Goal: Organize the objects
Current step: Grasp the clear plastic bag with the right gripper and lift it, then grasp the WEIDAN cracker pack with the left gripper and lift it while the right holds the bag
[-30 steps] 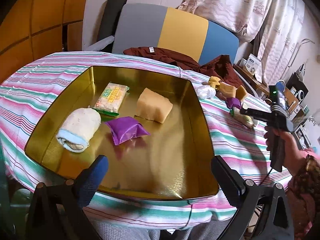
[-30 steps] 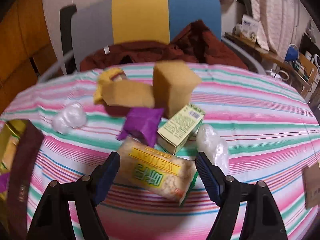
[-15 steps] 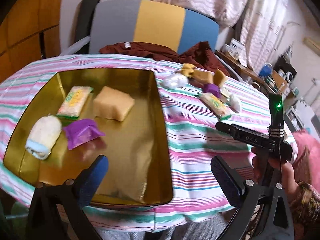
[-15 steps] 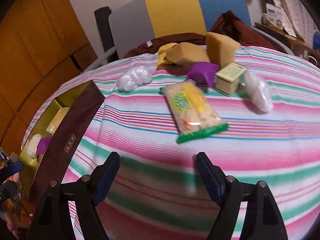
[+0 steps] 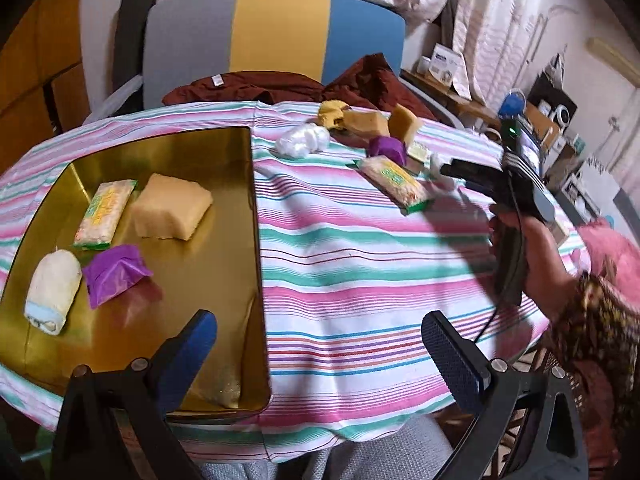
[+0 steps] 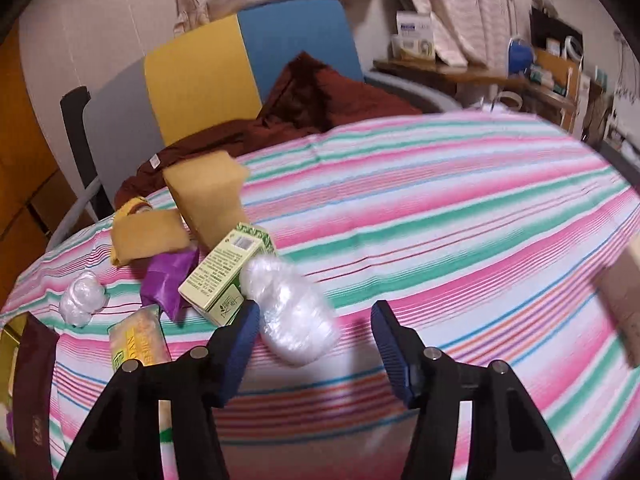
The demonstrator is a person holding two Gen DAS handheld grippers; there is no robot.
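Plastic-wrapped bundle (image 6: 294,312) lying lengthwise toward right claw (image 6: 316,334), claw half-closed, closing, ungripped

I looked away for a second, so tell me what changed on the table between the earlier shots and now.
The right gripper swung from the rice cracker packet to the clear plastic bundle; its jaws have just been closing, with the bundle between them but not clamped. The left gripper drifted off the gold tray toward the striped cloth, open and empty. The tray's four items stayed put.

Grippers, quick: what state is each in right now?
Left gripper: open, empty, over the tin's edge.
Right gripper: open, jaws just been closing, clear bag between them, not yet gripped.
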